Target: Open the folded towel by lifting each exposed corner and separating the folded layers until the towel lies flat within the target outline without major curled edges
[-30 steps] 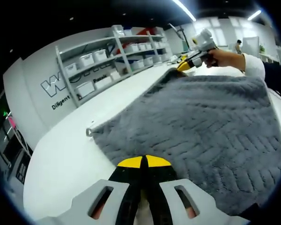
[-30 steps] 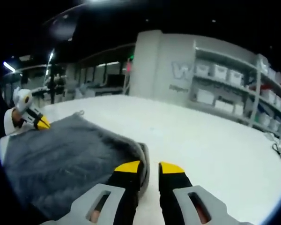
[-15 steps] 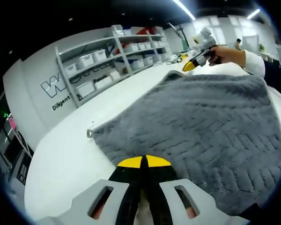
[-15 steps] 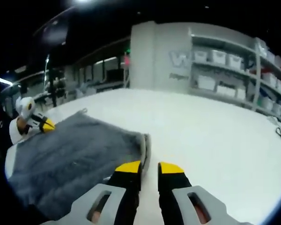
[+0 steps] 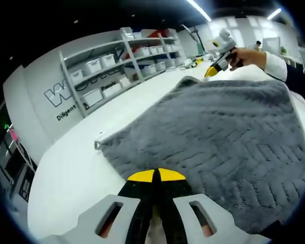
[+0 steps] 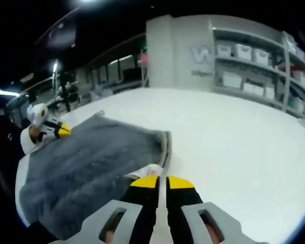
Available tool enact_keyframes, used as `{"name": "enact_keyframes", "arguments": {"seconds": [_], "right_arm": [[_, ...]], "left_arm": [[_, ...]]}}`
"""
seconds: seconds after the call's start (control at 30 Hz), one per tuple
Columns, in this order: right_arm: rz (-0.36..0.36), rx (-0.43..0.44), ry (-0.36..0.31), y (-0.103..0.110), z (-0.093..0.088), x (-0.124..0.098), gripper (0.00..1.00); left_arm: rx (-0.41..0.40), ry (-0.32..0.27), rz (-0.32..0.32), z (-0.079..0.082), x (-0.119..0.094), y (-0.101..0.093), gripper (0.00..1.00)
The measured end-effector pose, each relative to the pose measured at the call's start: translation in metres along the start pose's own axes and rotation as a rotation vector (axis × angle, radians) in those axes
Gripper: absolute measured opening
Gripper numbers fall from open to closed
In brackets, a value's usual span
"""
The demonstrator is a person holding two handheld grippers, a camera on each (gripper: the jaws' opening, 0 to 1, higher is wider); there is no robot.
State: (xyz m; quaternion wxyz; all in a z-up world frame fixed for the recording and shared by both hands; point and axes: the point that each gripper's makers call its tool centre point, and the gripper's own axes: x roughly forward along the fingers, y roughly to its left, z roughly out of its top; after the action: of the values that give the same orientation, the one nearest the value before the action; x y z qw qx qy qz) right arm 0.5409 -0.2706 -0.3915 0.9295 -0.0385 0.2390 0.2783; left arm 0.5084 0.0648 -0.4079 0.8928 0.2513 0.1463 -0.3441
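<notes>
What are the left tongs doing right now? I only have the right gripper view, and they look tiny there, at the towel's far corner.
Observer: The left tongs are shut, with their tips at the near edge of the towel. I cannot tell whether they pinch any fabric.
Operator: Are my right tongs touching the towel?
Observer: No. In the left gripper view the right tongs hang in the air just beyond the far corner, apart from the cloth. A hand holds them.
Operator: Any curl at that corner?
Observer: It shows a small raised hump. The rest of the top surface lies flat.
</notes>
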Motion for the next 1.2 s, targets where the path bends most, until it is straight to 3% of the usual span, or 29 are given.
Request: {"name": "enact_keyframes", "arguments": {"seconds": [0.13,0.2,0.37,0.43,0.7,1.03,1.2], "right_arm": [[0.043,0.008,0.020,0.008,-0.004,0.000,0.00],[0.065,-0.011,0.072,0.014,-0.015,0.001,0.00],[0.076,-0.041,0.072,0.019,-0.016,-0.001,0.03],[0.108,-0.011,0.073,0.024,-0.016,-0.002,0.04],[0.140,-0.010,0.118,0.032,-0.027,-0.002,0.16],[0.177,-0.004,0.130,0.038,-0.033,-0.004,0.11],[0.180,-0.019,0.125,0.038,-0.032,-0.005,0.02]], "left_arm": [[0.000,-0.001,0.000,0.000,0.000,0.000,0.01],[0.001,-0.001,0.000,0.000,0.000,0.000,0.01],[0.003,-0.001,0.000,0.000,0.000,0.000,0.01],[0.003,-0.001,0.000,0.000,0.000,0.000,0.01],[0.005,-0.002,0.001,0.000,0.000,0.000,0.01],[0.007,-0.002,0.002,0.000,0.000,0.000,0.01],[0.007,-0.002,0.004,0.000,0.000,0.000,0.01]]}}
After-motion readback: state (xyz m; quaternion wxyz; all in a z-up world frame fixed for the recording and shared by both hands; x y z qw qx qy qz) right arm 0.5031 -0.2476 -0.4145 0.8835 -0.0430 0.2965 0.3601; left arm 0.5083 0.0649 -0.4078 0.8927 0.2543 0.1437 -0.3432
